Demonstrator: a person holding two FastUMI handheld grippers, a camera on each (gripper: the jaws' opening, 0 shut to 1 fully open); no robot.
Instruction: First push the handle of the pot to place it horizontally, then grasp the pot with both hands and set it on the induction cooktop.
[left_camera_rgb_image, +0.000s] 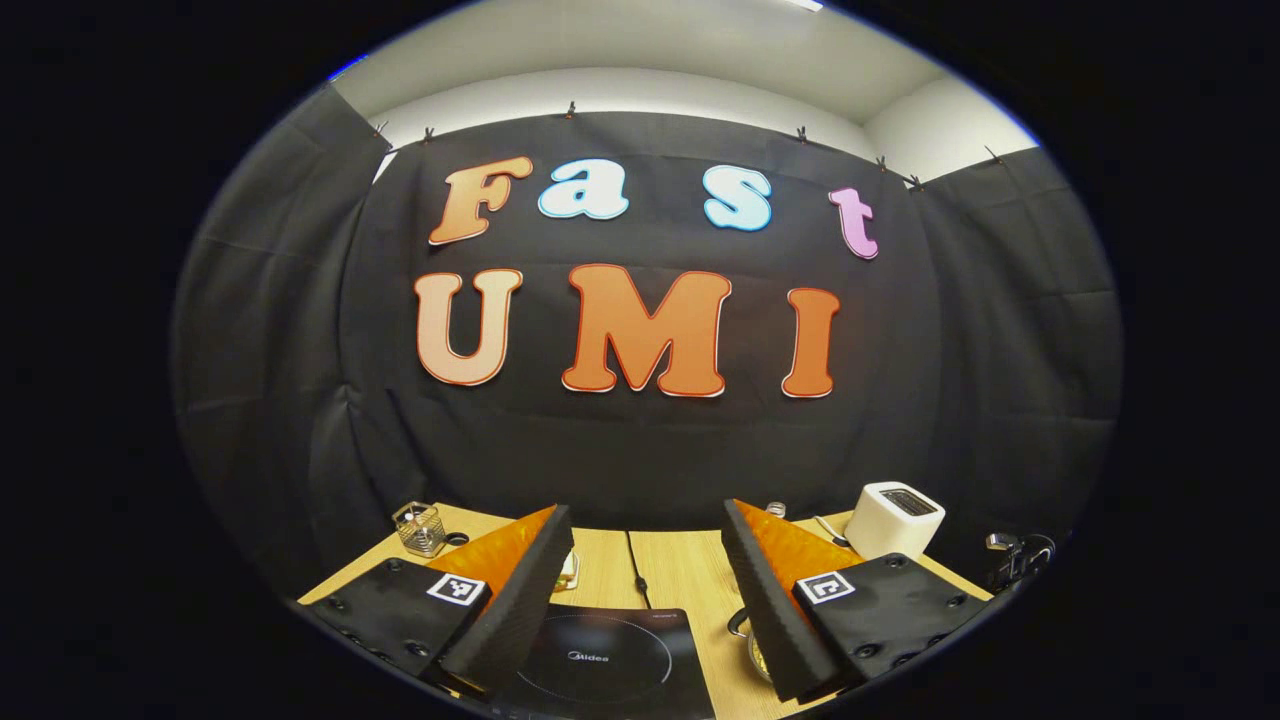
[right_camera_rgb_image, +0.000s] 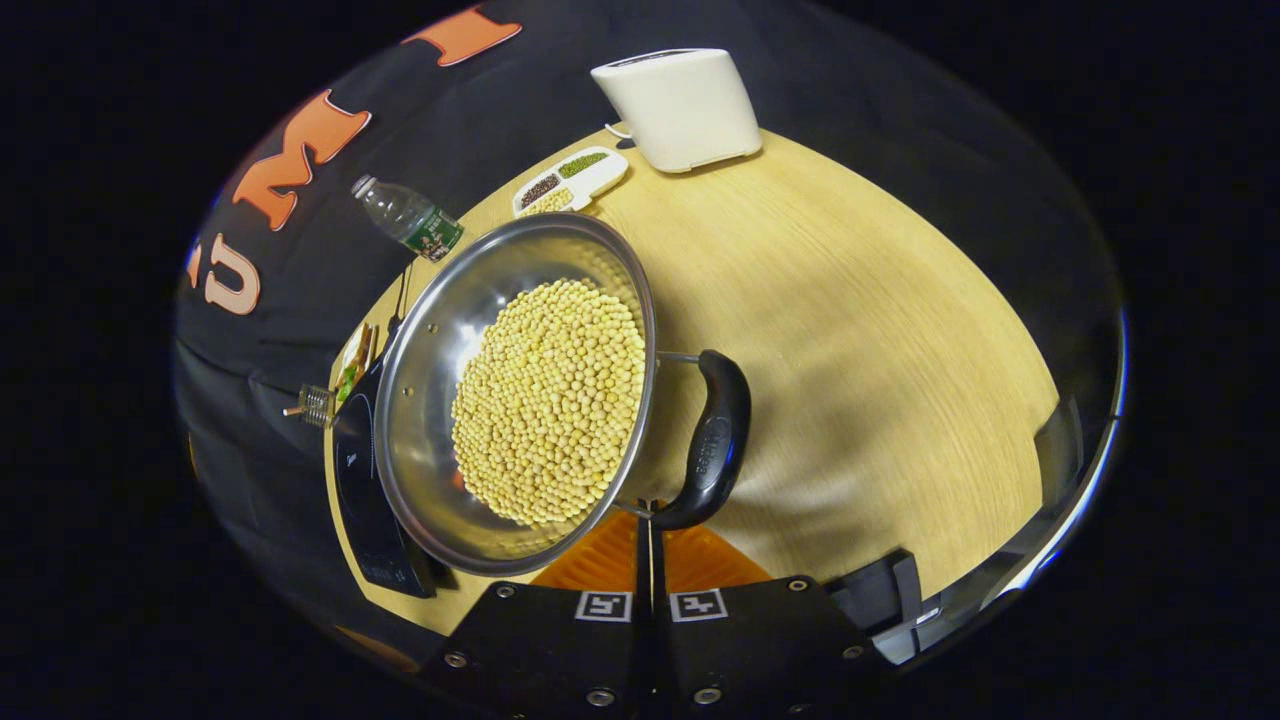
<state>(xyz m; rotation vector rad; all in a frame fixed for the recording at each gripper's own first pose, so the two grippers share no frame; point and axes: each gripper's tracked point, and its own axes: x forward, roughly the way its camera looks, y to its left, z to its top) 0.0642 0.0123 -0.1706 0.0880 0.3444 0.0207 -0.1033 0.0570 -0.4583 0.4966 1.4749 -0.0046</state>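
Wooden tabletop inside a black-cloth booth; white toaster at the far edge, a divided dish of beans and a water bottle near it. My right tongs are closed, fingers pressed flat together with nothing between them, tips right at the lower end of the pot's black handle, touching or just short of it, can't tell which. Steel pot sits on the tabletop just beside the black induction cooktop, not on it. Pot is loaded with soybeans, so I judge it heavy, stiff, with a slick polished wall; the beans will roll and shift if I tip it. Best hold is the plastic handle on one side and the rim or opposite side with the other tongs, kept level. My left tongs are wide open and empty, held above the cooktop, which lies between and below the fingers; the pot's rim peeks beside the one finger nearest the toaster. Push step looks barely started.
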